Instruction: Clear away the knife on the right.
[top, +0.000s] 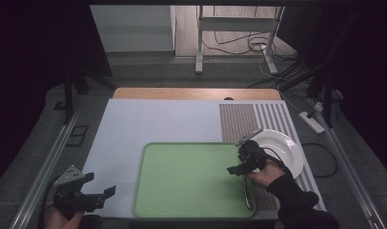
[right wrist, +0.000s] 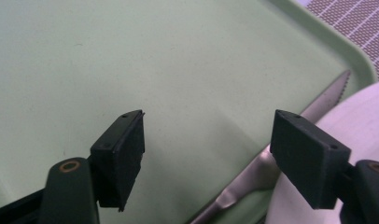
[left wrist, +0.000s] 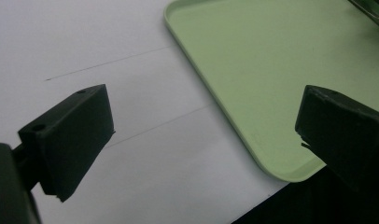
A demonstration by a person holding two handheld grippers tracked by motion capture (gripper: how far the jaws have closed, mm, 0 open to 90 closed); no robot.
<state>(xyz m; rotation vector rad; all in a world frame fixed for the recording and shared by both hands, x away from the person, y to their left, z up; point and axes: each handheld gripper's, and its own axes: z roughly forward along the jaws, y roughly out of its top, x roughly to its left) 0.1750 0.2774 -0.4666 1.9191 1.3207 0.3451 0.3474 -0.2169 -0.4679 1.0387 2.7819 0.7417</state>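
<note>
Item: table knife (right wrist: 290,140), lying flat along the right edge of my green tray (top: 191,181), beside the white plate (top: 282,148).

Left gripper (top: 94,191): low at the near-left, level, tongs apart and empty. Knife: I judge it stiff, light, slick steel; best pinched across the handle. Right gripper (right wrist: 208,154): angled down over it, tongs apart, nothing held.
</note>
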